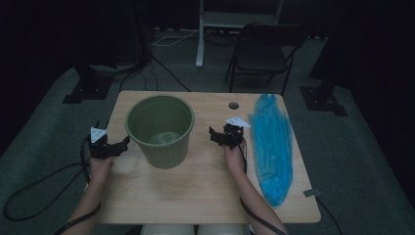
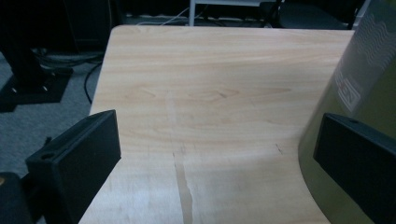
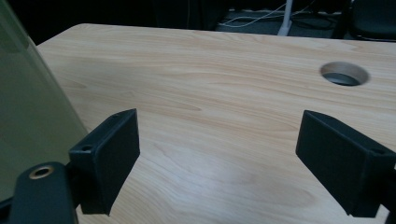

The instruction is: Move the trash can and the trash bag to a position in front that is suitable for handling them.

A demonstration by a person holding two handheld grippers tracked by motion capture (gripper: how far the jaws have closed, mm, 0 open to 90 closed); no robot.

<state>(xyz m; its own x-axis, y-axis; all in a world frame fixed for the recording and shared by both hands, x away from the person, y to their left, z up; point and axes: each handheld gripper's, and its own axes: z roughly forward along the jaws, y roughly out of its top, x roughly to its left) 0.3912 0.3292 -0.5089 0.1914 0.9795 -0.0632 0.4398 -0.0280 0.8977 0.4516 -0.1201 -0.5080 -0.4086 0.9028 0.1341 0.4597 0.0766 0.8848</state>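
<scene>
Green bin (image 1: 160, 129) sits mid-bench (image 1: 205, 186), blue bag (image 1: 270, 142) lies along the right edge. Left gripper (image 1: 122, 145) and right gripper (image 1: 215, 135) flank the bin, jaws wide open, empty. Risk: uneven side push tips the bin.

A light wooden table (image 1: 205, 181) with rounded corners is seen from above, standing on grey carpeted floor (image 1: 362, 147). A round cable hole (image 1: 234, 105) is cut into its top near the far edge, right of the middle. A green ribbed bucket (image 1: 161, 129) is stood upright on the table, left of the middle, its mouth open upward. A crumpled blue plastic bag (image 1: 270, 144) is laid lengthwise along the right side, from near the far edge towards the near edge, well apart from the bucket. A pale streak (image 2: 184, 186) is seen on the wood grain just left of the bucket's base.
</scene>
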